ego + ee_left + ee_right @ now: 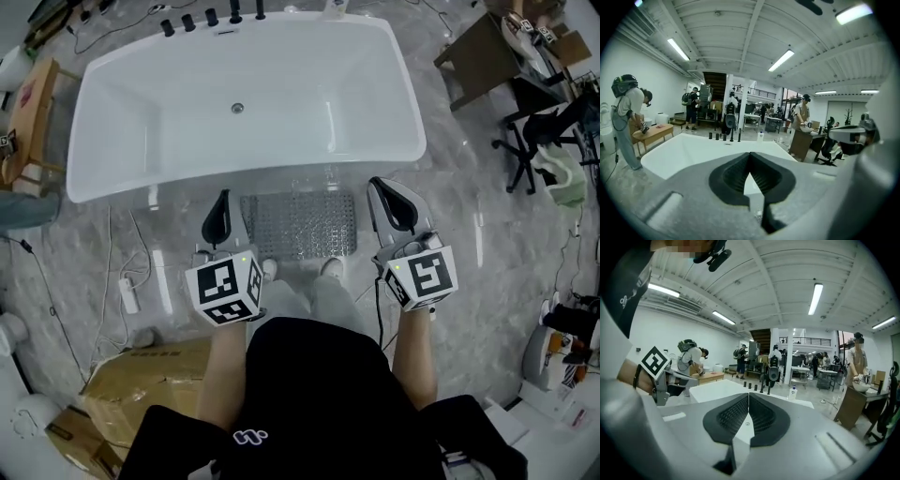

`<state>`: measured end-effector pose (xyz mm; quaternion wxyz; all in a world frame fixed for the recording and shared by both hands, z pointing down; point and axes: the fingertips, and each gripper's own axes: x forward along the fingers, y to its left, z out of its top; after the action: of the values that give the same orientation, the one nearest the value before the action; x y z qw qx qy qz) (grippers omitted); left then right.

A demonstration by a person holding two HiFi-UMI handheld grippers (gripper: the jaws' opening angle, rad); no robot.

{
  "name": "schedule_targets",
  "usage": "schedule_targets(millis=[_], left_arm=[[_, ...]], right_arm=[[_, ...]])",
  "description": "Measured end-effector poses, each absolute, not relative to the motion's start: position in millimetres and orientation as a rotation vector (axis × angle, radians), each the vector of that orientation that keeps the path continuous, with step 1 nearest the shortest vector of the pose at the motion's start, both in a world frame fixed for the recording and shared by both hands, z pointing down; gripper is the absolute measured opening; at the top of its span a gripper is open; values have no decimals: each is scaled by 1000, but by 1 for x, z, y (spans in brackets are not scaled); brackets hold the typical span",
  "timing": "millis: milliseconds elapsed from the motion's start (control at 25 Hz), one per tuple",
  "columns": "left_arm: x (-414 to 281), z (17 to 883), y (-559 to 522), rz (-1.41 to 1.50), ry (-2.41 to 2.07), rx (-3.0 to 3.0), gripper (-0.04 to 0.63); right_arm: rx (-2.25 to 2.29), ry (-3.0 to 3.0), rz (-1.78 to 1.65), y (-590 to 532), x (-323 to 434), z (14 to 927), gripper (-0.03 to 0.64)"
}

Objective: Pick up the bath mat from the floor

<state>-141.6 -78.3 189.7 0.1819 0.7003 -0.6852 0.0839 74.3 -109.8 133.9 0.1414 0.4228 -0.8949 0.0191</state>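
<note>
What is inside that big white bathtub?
Only a round drain shows on the floor of the bathtub; otherwise it looks empty. In the head view nothing covers the basin, so no part of it is hidden.

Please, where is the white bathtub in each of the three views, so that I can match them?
Head view: the bathtub lies across the upper middle.
Left gripper view: the bathtub is at centre left, just below the middle.
Right gripper view: the bathtub is left of centre, below the middle.
Shared landmark: the row of black taps at its far rim.
</note>
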Motion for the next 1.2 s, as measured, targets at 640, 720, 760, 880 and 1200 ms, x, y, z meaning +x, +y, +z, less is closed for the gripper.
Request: schedule_targets(millis=[640, 720, 760, 880, 1200], left_arm=[[-67, 201, -49, 301, -1930, 1938, 5], [-73, 204, -49, 323, -1915, 1951, 5], [-77, 207, -49, 335, -1904, 1956, 5], [-81, 218, -53, 367, -1845, 1981, 5], [-66, 263, -52, 466, -1691, 2017, 5]], right_arm=[[1168, -2582, 197, -106, 147, 160, 6], [1173, -2577, 231, -105, 138, 167, 6], [1178, -2559, 257, -105, 133, 172, 6], [1194, -2493, 335, -108, 126, 192, 6], [1160, -2454, 393, -96, 115, 233, 6]])
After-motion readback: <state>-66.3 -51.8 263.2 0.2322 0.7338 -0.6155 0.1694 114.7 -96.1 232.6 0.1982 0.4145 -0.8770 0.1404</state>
